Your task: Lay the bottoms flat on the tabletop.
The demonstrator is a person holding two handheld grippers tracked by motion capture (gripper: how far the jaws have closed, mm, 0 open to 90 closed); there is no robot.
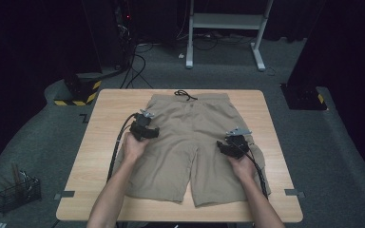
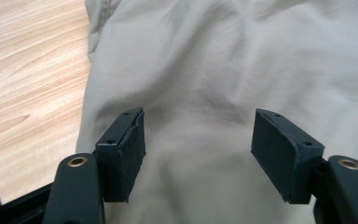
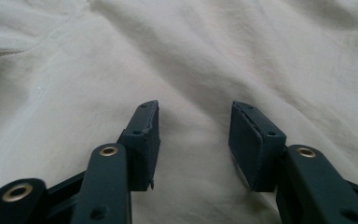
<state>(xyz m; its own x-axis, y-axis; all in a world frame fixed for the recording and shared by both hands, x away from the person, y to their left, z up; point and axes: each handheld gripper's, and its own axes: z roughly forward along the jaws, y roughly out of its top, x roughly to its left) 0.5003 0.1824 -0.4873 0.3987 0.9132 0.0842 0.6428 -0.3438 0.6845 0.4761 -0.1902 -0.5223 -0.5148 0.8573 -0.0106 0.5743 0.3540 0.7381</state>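
Observation:
Khaki shorts [image 1: 190, 128] lie flat on the wooden table [image 1: 109, 109], waistband and black drawstring [image 1: 185, 95] at the far side, legs toward the person. My left gripper [image 1: 147, 124] hovers over the shorts' left hip area, near the fabric edge. In the left gripper view its jaws [image 2: 198, 135] stand open above the cloth [image 2: 214, 60] with nothing between the pads, and bare table [image 2: 28, 70] lies to the left. My right gripper [image 1: 232, 142] is over the right leg. Its jaws [image 3: 195, 135] are open above wrinkled fabric [image 3: 191, 56], gripping nothing.
On the floor, a black wire basket [image 1: 16, 192] sits at the near left and a yellow-black striped base [image 1: 78, 92] at the far left. White frame legs [image 1: 225, 28] and cables [image 1: 135, 66] lie beyond the table. A black base [image 1: 304, 97] stands at the right.

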